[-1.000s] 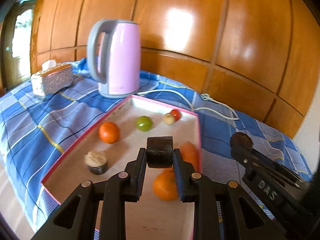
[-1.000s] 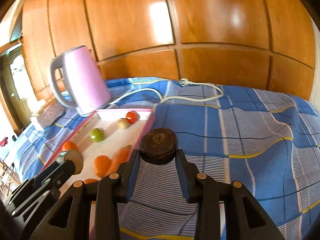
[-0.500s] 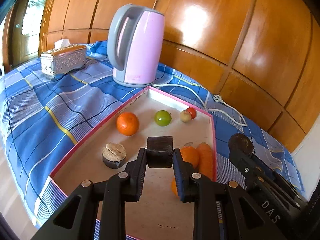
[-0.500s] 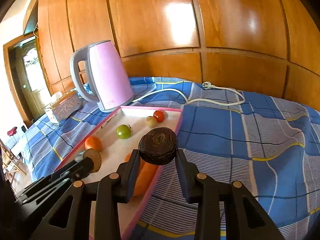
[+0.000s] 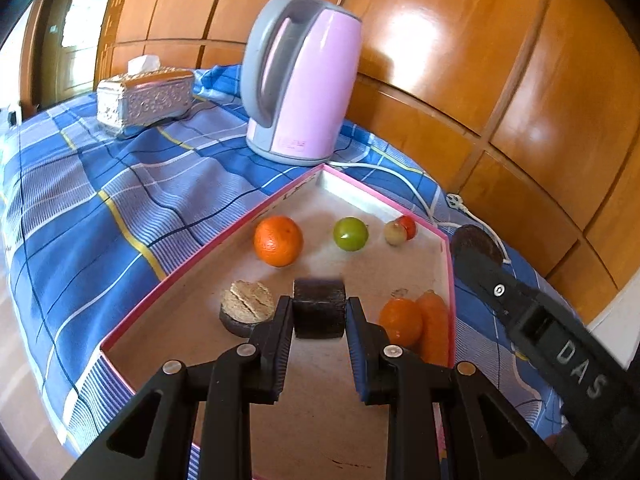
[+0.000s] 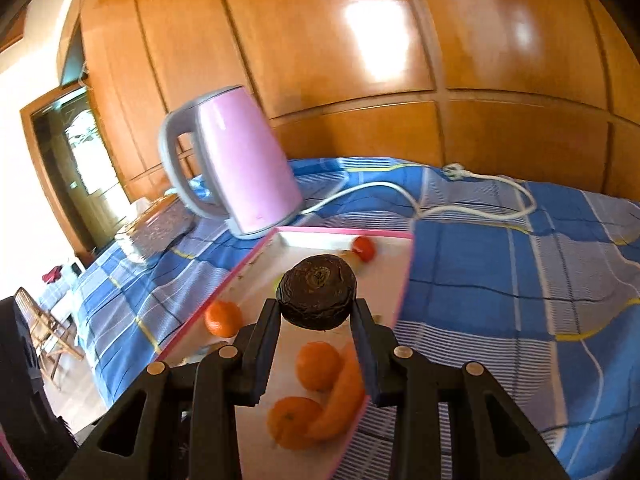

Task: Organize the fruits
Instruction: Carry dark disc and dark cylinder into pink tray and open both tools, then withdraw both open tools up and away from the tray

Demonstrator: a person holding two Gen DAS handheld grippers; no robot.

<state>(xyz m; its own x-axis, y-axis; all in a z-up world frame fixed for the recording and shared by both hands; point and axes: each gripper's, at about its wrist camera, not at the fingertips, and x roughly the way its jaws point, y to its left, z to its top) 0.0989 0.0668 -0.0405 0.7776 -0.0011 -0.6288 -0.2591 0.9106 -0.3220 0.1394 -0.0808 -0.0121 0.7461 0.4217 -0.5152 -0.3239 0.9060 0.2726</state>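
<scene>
Your left gripper [image 5: 319,314] is clenched on a dark round fruit [image 5: 319,307] above the pink-rimmed tray [image 5: 200,259], where oranges, a green fruit and a carrot already lie. Your right gripper [image 6: 316,314] grips another dark fruit [image 6: 317,291] over the tray's right edge; both seem left to place.
</scene>
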